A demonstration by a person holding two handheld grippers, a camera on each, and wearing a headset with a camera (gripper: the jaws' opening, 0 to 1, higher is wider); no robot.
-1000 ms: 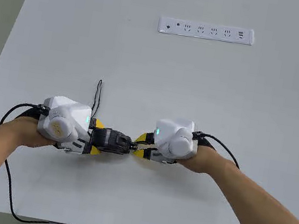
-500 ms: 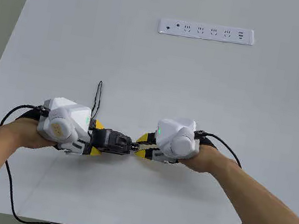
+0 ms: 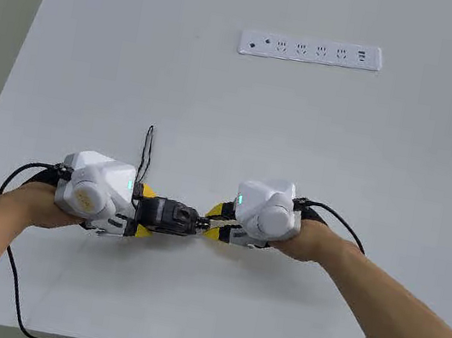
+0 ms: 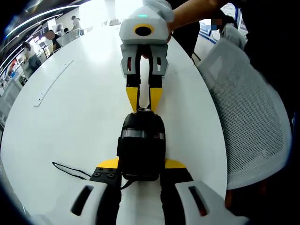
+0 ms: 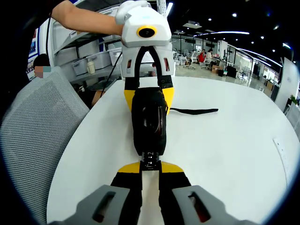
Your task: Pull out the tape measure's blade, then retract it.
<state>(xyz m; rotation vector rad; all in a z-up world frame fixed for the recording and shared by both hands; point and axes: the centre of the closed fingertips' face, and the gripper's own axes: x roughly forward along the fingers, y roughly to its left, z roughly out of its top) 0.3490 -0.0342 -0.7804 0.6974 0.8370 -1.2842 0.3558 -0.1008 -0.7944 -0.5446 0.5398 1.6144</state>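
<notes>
1. The black boxy plastic tape measure [image 3: 168, 215] lies on the white table [image 3: 302, 130], between my two grippers.
2. My left gripper [image 3: 147, 212] comes at the tape measure from its left side. Its yellow-tipped jaws are clamped on the two sides of the case.
3. My right gripper [image 3: 215, 222] faces the tape measure from its right side. Its jaws are pressed together, pinching the small metal end hook [image 5: 149, 159] right at the case mouth.
4. I see almost no blade out of the tape measure.
5. A thin black wrist strap [image 3: 148, 143] trails from the tape measure's left end, away from me.
6. A white power strip [image 3: 311, 50] lies well beyond the tape measure, to its right.
</notes>
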